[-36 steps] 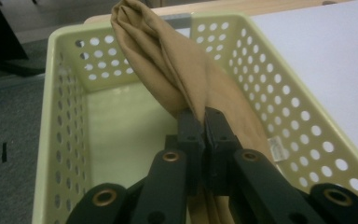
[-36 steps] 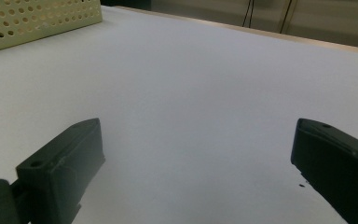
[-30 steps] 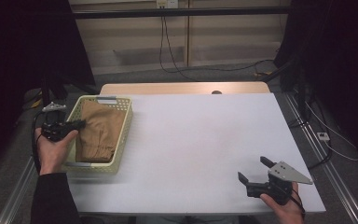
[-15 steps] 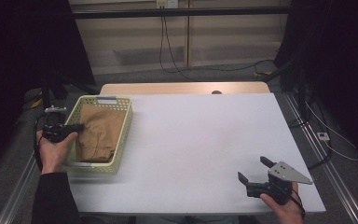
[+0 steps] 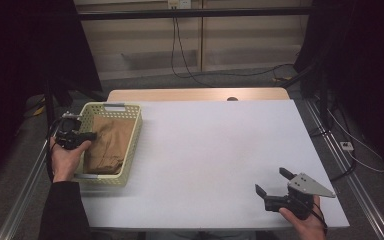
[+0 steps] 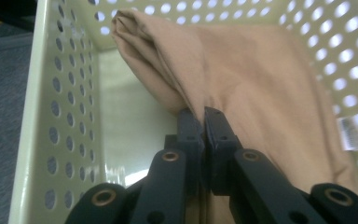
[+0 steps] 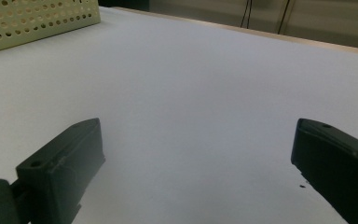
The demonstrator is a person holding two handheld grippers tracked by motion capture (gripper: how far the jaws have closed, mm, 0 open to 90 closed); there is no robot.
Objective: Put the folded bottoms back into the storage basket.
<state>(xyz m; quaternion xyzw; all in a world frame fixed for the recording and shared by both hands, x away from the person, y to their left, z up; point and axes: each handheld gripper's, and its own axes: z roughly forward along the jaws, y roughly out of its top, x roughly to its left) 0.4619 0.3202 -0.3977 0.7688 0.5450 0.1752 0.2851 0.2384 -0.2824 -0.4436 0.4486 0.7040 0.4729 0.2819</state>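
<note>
Cloth pinched by left tongs

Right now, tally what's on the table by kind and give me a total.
Baskets: 1, the pale yellow perforated basket
Cloths: 1, the tan cloth inside it, pinched by the left claw
Claws: 2, the right claw open over the white tabletop
Total: 4
</note>
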